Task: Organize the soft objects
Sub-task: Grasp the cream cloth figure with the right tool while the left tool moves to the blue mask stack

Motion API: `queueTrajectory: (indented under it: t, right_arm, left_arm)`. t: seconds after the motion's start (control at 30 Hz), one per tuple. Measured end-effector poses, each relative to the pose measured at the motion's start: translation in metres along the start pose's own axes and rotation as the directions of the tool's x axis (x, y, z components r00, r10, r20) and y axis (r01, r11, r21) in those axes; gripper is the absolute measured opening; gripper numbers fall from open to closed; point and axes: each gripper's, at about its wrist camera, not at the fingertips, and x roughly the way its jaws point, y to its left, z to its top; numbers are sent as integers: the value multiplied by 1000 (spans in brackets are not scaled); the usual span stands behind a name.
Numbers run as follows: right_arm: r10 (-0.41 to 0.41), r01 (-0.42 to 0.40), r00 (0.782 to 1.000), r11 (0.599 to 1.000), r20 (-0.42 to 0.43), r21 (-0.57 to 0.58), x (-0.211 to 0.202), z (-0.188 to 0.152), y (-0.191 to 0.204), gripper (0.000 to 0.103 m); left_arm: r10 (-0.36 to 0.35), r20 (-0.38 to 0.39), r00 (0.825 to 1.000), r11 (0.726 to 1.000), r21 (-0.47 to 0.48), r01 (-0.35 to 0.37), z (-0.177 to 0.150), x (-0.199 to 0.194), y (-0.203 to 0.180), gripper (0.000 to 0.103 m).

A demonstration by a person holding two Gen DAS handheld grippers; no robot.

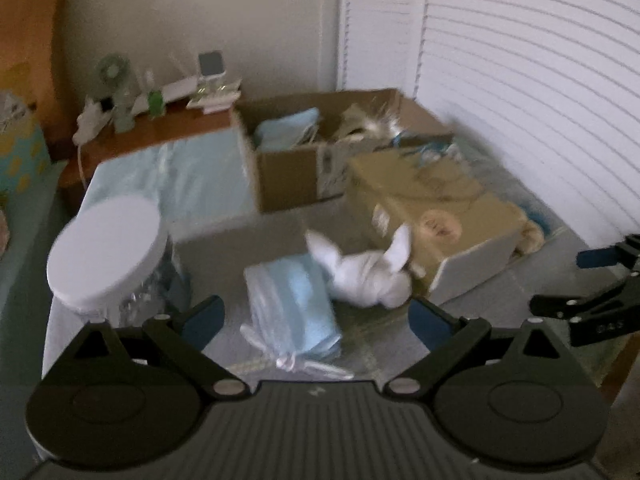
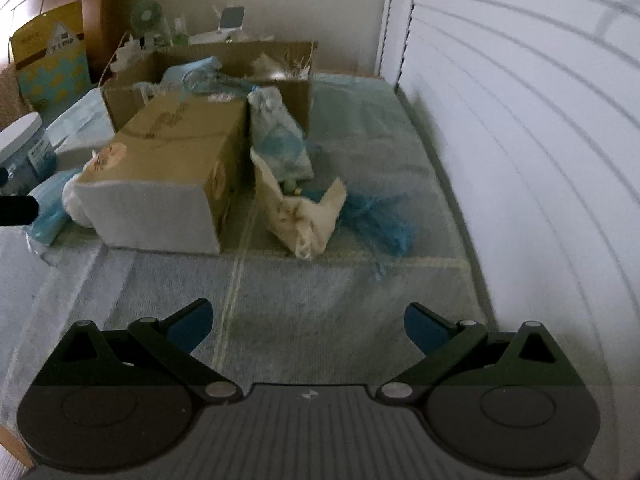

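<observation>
Left gripper [image 1: 314,314] is spread wide, nothing between its fingers, hovering over the carpeted floor [image 1: 384,344]. Right gripper [image 2: 307,322] is likewise spread and empty, above a bare patch of floor near the louvered white doors [image 2: 520,160].

Soft objects:
- Light blue folded cloth in a clear bag [image 1: 292,312] lies on the floor directly ahead of the left gripper, roughly between its fingers in view but not touched.
- White plush toy [image 1: 368,274] lies just beside that bag, touching the front corner of the closed cardboard box [image 1: 436,220].
- Cream fabric piece [image 2: 304,212] and a blue fuzzy item [image 2: 380,216] sit together on the floor beside the closed box, on its door side, well ahead of the right gripper.
- Blue-and-white bagged soft item [image 2: 280,136] leans upright between the closed box and the open cardboard box [image 1: 320,152] behind it.
- The open box holds another light blue cloth [image 1: 286,130] plus other stuff too blurred to identify.

White-lidded container [image 1: 106,250] stands at the left, near the left gripper. Wooden side table [image 1: 160,132] in the far left corner carries a small green fan [image 1: 112,70] and clutter. Both views are motion-blurred.
</observation>
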Motion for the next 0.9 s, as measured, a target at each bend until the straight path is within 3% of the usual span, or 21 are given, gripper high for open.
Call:
queueTrajectory:
  t: [0.37, 0.67, 0.9]
  right_arm:
    - [25, -25, 999, 1000, 31, -9, -1, -8, 0, 103]
    - [24, -24, 998, 1000, 58, -9, 0, -10, -1, 103]
    - [-30, 29, 997, 999, 71, 21, 11, 3, -9, 103]
  left_arm:
    - [50, -62, 997, 994, -95, -56, -16, 34, 13, 99]
    - [94, -34, 995, 990, -99, -97, -21, 37, 8, 102]
    - [94, -23, 995, 990, -99, -96, -22, 36, 9, 102]
